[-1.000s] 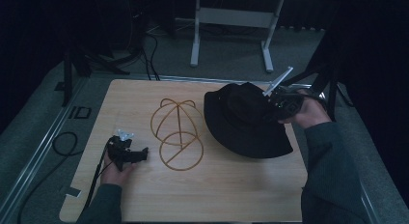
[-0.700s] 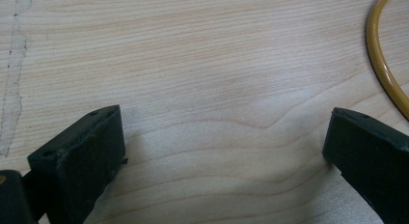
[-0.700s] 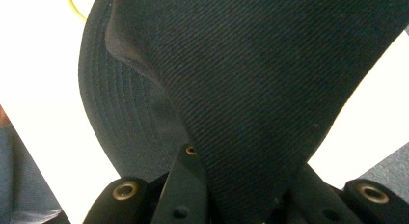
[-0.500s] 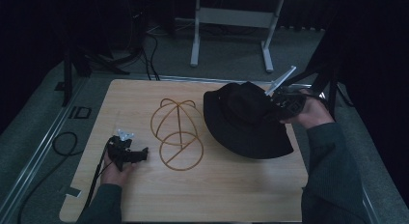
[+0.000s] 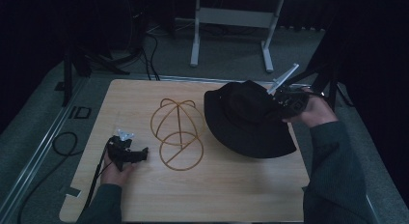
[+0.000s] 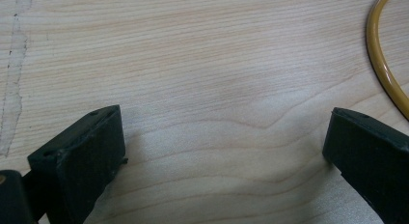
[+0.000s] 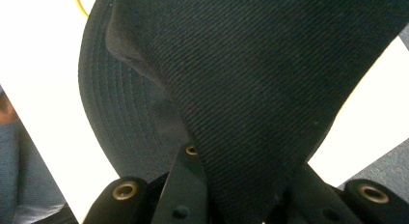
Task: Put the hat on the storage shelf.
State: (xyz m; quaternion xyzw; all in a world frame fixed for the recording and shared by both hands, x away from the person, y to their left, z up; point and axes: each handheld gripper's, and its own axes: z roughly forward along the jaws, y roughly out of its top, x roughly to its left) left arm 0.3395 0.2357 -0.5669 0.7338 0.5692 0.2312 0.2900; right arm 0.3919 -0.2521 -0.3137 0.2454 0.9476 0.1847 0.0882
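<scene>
A black bucket hat [image 5: 246,118] lies on the right half of the wooden table [image 5: 217,190], its brim spread flat. My right gripper [image 5: 282,101] is shut on the hat's crown at its far right side; in the right gripper view the black fabric [image 7: 251,89] is pinched between the jaws. A yellow wire hat frame [image 5: 176,132] lies flat at the table's middle. My left gripper [image 5: 140,154] rests low on the table, left of the frame, and is open with bare wood between its jaws. A bit of the yellow wire [image 6: 383,64] shows at the upper right of the left gripper view.
A black cable [image 5: 62,147] trails off the table's left edge along a metal rail. White desk legs [image 5: 231,31] stand on the floor beyond the far edge. A dark stand [image 5: 333,79] rises near the right corner.
</scene>
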